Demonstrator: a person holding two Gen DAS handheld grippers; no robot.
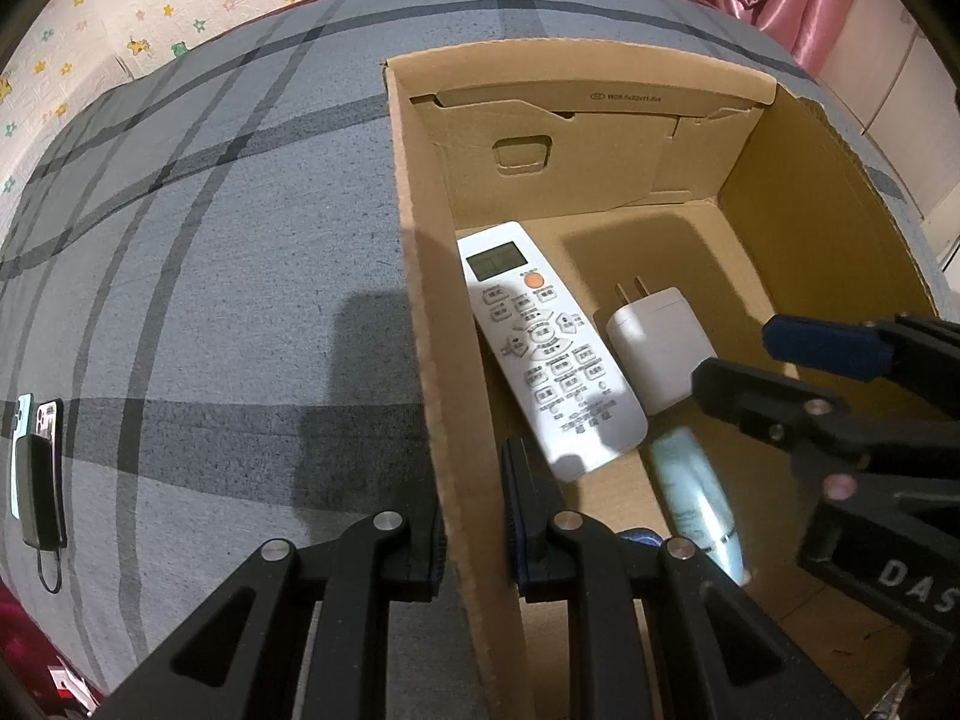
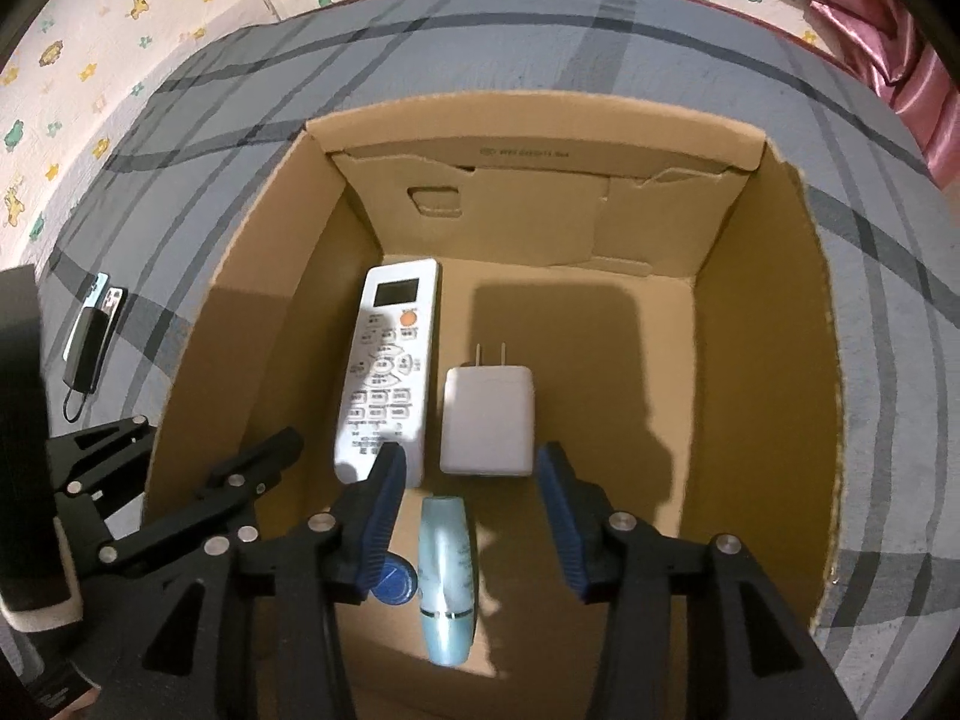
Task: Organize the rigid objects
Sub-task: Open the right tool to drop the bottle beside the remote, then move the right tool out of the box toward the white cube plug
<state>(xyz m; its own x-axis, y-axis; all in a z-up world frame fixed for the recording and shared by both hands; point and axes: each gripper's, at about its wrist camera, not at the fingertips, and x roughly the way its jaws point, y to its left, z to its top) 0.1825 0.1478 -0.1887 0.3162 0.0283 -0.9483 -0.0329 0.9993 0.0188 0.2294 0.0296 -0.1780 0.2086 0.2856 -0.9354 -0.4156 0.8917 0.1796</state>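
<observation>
The left gripper (image 1: 474, 516) was matte black, with angular cut-out arms, round silver screws and dark-blue ribbed pads. The right gripper (image 2: 474, 516) matched it; white letters "DAS" marked its body.

A cardboard box (image 2: 768, 312) is sitting on the bed (image 2: 540, 48). Inside it, a remote control (image 2: 390, 360) is lying along the left, a plug adapter (image 2: 487, 420) just right of it, a small bottle (image 2: 445, 576) nearer. Phones (image 2: 93, 324) are lying left of the box.
</observation>
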